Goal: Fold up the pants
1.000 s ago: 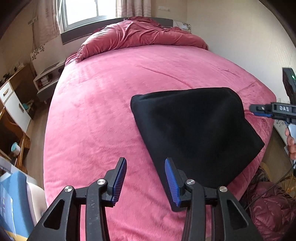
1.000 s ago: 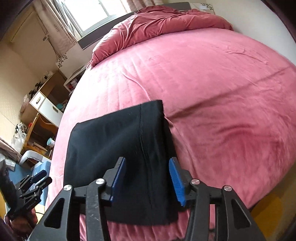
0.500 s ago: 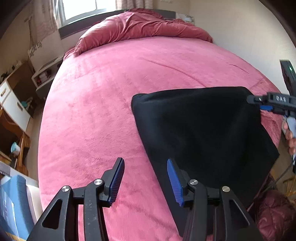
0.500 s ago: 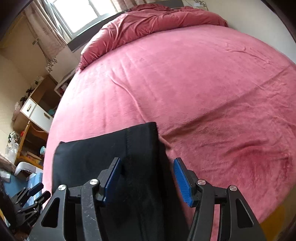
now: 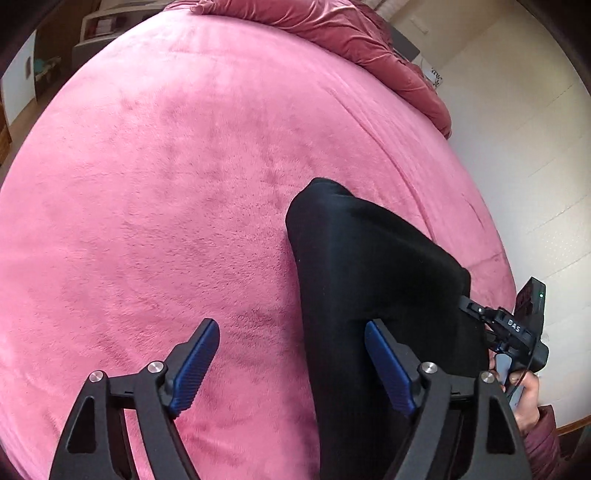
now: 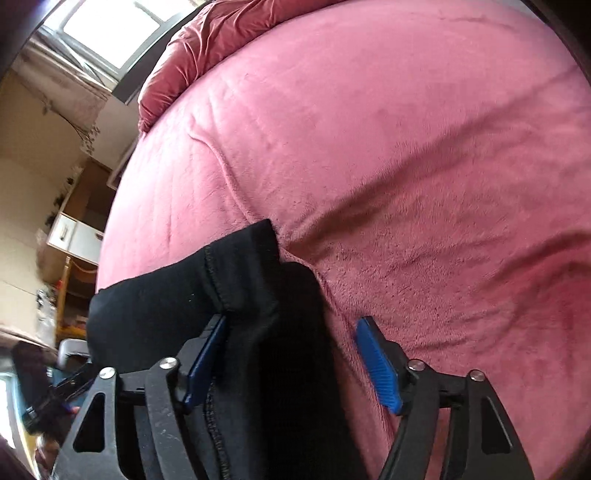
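Observation:
Black folded pants (image 5: 369,266) lie near the front edge of a pink bed (image 5: 166,184). My left gripper (image 5: 291,354) hangs low over their left edge, jaws opening wide: one pad over the pink cover, the other over black cloth, neither pressing. In the right wrist view the pants (image 6: 166,302) fill the lower left. My right gripper (image 6: 291,354) straddles their right edge, jaws opening. Its left pad sits against a raised hemmed fold and its right pad stands clear over the bed cover (image 6: 406,147). In the left wrist view the right gripper (image 5: 517,325) shows at the far right, held by a hand (image 5: 524,391).
A bunched dark-red duvet (image 5: 332,26) lies at the head of the bed, under a window (image 6: 107,26). A pale wall (image 5: 517,147) runs along the bed's right side. A white drawer cabinet (image 6: 74,229) and wooden shelves stand left of the bed.
Both grippers have come down close to the pants and their jaws have spread wider. The left view has rolled, so the bed now looks tilted. The pants lie where they were.

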Demonstrator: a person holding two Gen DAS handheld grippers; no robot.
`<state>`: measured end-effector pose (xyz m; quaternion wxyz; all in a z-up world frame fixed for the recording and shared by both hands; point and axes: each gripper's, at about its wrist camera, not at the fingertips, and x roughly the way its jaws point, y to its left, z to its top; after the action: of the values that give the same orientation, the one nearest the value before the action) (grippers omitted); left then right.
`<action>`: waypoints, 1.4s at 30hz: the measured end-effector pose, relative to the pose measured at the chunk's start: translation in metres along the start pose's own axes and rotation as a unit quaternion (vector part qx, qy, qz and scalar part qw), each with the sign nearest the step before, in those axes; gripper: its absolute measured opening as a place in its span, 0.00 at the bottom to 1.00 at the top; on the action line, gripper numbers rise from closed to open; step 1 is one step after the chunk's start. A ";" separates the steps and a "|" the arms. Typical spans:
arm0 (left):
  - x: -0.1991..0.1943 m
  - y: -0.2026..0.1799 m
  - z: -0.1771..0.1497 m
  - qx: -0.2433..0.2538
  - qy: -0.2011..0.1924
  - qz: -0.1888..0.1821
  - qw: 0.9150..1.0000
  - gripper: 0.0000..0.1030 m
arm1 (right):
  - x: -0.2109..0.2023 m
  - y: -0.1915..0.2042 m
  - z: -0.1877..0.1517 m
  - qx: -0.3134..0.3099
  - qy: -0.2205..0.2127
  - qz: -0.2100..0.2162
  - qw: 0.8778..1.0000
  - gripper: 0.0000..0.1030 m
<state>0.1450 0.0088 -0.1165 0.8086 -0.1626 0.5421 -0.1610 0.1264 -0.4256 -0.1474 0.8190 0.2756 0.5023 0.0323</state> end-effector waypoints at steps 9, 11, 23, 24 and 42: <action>-0.012 -0.004 -0.011 0.008 -0.001 -0.099 0.995 0.79 | -0.015 -0.007 -0.006 -0.009 0.023 0.079 0.997 0.74; -0.006 -0.007 -0.019 0.019 0.013 -0.113 0.993 0.79 | -0.017 -0.004 -0.010 -0.029 0.040 0.085 0.995 0.74; 0.030 -0.017 -0.037 0.020 0.054 -0.143 0.988 0.55 | 0.007 -0.018 -0.037 -0.041 0.100 0.150 0.983 0.58; 0.025 -0.018 -0.030 0.026 0.047 -0.146 0.988 0.50 | 0.007 -0.015 -0.038 -0.044 0.102 0.158 0.981 0.57; -0.067 0.022 0.073 0.030 -0.108 -0.107 0.988 0.42 | 0.023 0.155 0.046 -0.172 0.056 0.188 0.966 0.43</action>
<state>0.1902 0.0639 -0.0444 0.8448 -0.2119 0.4261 -0.2446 0.2113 -0.3065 -0.0755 0.8039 0.2180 0.4735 0.2864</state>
